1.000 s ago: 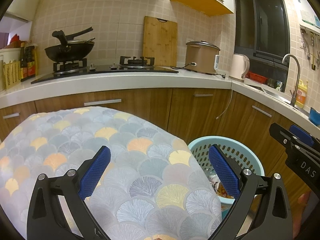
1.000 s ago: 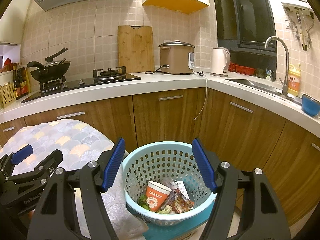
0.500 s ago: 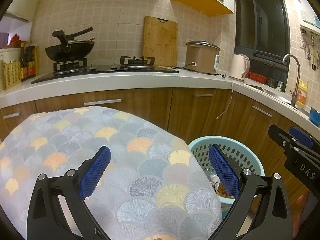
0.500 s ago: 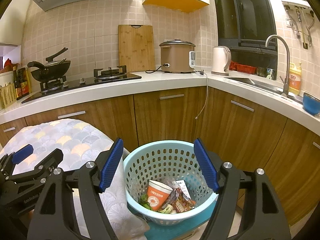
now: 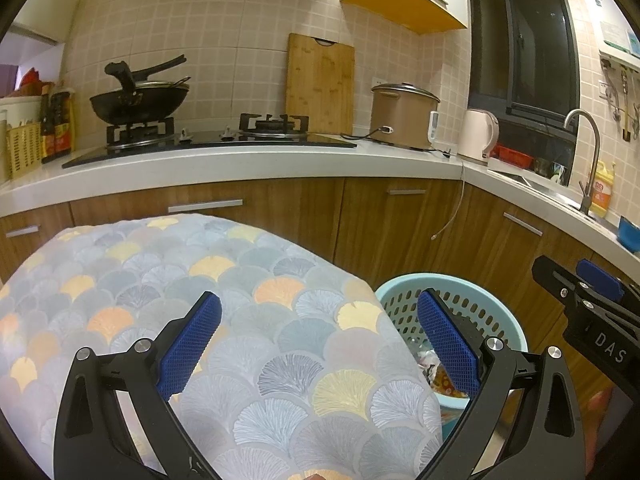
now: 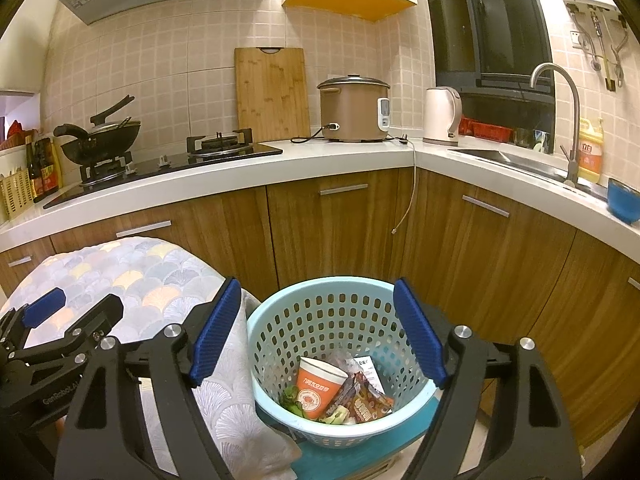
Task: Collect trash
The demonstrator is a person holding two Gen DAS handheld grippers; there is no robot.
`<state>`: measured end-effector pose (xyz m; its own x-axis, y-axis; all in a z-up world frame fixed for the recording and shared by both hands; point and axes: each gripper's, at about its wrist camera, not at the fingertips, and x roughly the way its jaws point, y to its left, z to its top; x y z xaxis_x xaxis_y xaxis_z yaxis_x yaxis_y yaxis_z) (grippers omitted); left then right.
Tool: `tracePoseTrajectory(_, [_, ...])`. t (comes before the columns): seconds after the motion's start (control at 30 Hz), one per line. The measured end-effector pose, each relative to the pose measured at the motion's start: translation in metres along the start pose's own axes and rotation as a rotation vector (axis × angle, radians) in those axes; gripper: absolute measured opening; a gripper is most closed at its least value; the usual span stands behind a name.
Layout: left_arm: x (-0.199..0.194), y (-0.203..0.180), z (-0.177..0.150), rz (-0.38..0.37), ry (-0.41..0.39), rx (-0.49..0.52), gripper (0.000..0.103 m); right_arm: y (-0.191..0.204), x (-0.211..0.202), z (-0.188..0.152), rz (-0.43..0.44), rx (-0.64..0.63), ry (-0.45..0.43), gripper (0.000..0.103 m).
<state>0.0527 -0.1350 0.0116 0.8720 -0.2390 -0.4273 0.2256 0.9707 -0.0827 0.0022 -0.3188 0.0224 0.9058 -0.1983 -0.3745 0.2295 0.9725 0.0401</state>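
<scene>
With the right tool (image 6: 316, 330) just spreading wider, empty above the pale blue perforated basket (image 6: 320, 300) holding the orange paper cup (image 6: 318, 386) and wrappers, and the left tool (image 5: 318, 344) spread over the cloth-covered surface (image 5: 160, 272), withdraw clear of the rim.

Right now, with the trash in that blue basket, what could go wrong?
1. The light blue basket sits close against the draped fan-pattern cloth; a careless move by the right gripper, whose open fingers have just been spreading with nothing between them, might snag the cloth.
2. The orange paper cup leans on snack wrappers, so bumping the basket could perhaps spill them.
</scene>
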Motion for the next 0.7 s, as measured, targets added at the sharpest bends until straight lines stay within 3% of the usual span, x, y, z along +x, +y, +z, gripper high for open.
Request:
tracePoseTrajectory(0.1, [0.001,0.000,0.000,-0.001,0.003,-0.008,0.095,-0.002,0.000,0.000,0.004,0.014,0.000,0.084])
tracePoseTrajectory(0.37, [0.000,0.001,0.000,0.001,-0.002,-0.009,0.095,-0.008,0.000,-0.001,0.003,0.048,0.011,0.093])
tracePoseTrajectory(0.7, [0.001,0.002,0.000,-0.002,0.002,-0.015,0.095,-0.014,0.003,-0.002,0.015,0.079,0.027,0.093])
